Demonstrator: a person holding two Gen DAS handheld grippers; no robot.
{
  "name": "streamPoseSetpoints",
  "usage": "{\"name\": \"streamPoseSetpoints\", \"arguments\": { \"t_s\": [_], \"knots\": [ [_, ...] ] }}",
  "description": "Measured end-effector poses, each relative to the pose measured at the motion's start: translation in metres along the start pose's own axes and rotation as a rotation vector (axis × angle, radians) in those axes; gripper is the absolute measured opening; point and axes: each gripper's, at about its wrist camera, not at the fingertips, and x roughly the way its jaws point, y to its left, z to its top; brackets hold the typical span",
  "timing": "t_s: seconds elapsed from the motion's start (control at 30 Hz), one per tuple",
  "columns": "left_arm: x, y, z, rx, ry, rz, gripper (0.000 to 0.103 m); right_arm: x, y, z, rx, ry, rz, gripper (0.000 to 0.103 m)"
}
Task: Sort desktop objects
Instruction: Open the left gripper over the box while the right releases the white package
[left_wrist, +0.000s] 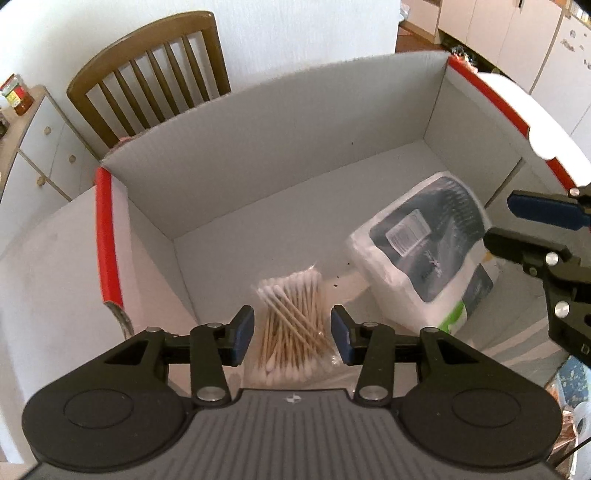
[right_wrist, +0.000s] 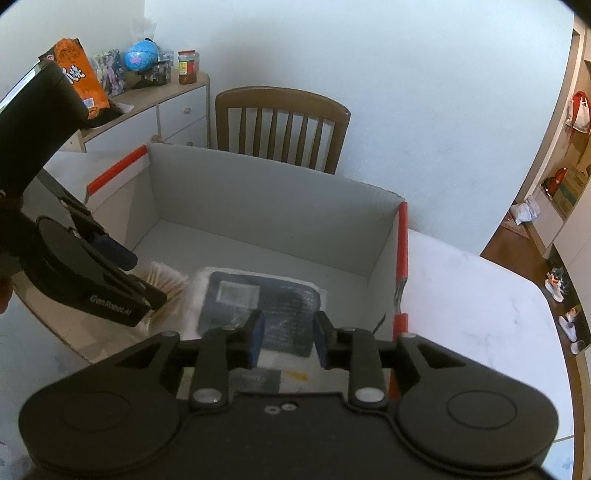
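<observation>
Cardboard box (left_wrist: 295, 122) is already holding the cotton swabs (left_wrist: 291, 325) and wipes pack (left_wrist: 424, 251), and we are finding the left gripper (left_wrist: 291, 334) and right gripper (right_wrist: 288, 339) both parted, gripping nothing, further sorting unconfirmed.

Plain white wall (right_wrist: 424, 92) behind. Brown slatted wooden chair (right_wrist: 282, 127) against it. Low white cabinet (right_wrist: 173, 114) with round knobs to one side. White marbled table (right_wrist: 476, 295) in daylight. Brown floor (right_wrist: 524, 258), possibly wood, past the doorway.

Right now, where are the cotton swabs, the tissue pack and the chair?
cotton swabs (left_wrist: 291, 325), left wrist view, middle of the bundle.
tissue pack (left_wrist: 424, 254), left wrist view, dark printed top.
chair (right_wrist: 282, 107), right wrist view, top rail.
</observation>
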Motion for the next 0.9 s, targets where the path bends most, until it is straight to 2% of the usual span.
{"name": "streamPoseSetpoints", "arguments": {
  "t_s": [0.57,0.63,0.8,0.83,0.87,0.9],
  "knots": [
    [-0.056,-0.003,-0.013,-0.076,-0.113,0.025,0.044,-0.043,-0.003,-0.005,-0.020,-0.050,0.042,0.029],
    [-0.063,-0.004,-0.016,-0.091,-0.124,0.025,0.044,-0.050,-0.004,-0.006,-0.019,-0.058,0.051,0.038],
    [-0.080,-0.008,-0.024,-0.117,-0.154,0.021,0.044,-0.064,-0.003,-0.007,-0.038,-0.082,0.073,0.041],
    [-0.083,-0.009,-0.026,-0.124,-0.159,0.021,0.052,-0.067,-0.003,-0.007,-0.045,-0.087,0.075,0.042],
    [-0.086,-0.011,-0.029,-0.129,-0.164,0.022,0.064,-0.069,-0.002,-0.008,-0.051,-0.091,0.079,0.043],
    [-0.089,-0.013,-0.031,-0.130,-0.170,0.024,0.067,-0.071,-0.002,-0.008,-0.053,-0.094,0.084,0.043]
  ]
}}
